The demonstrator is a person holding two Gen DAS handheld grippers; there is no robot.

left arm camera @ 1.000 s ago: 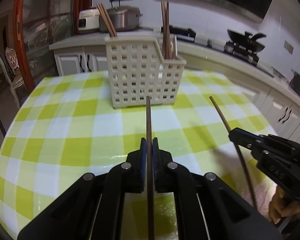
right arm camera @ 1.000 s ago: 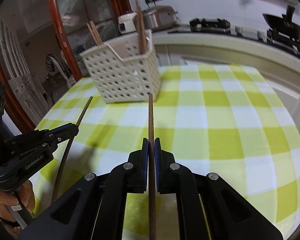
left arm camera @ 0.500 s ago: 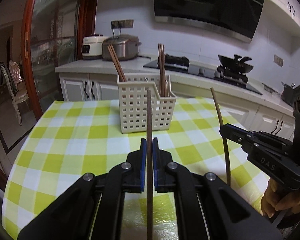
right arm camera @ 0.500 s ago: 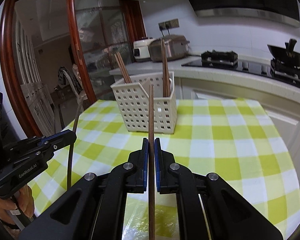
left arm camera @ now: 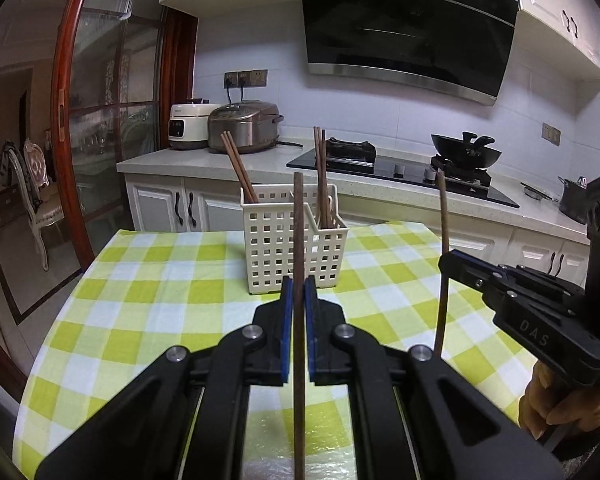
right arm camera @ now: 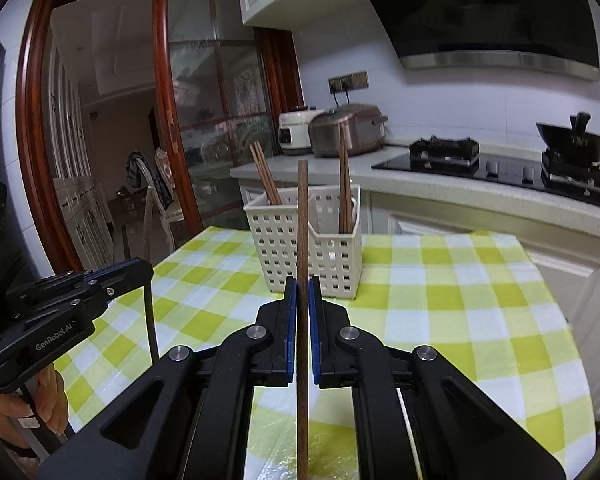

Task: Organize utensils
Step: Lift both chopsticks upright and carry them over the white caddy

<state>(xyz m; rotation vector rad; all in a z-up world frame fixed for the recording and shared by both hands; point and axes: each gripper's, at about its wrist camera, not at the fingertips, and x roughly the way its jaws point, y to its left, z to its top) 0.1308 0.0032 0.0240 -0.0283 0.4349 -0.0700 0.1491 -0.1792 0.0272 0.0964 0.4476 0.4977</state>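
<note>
You hold left gripper (left arm camera: pixel 299 292) and right gripper (right arm camera: pixel 302 292) level, side by side, each clamped on a chopstick.

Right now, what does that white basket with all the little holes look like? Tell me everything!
The white basket looks like cream plastic, its walls a grid of small square holes. It stands upright on the green-and-white checked tablecloth, near the table's far edge. A divider splits it into a bigger left part and a smaller, lower right part. Brown chopsticks lean in the left part; more chopsticks stand almost straight in the right. No claw touches it.
</note>
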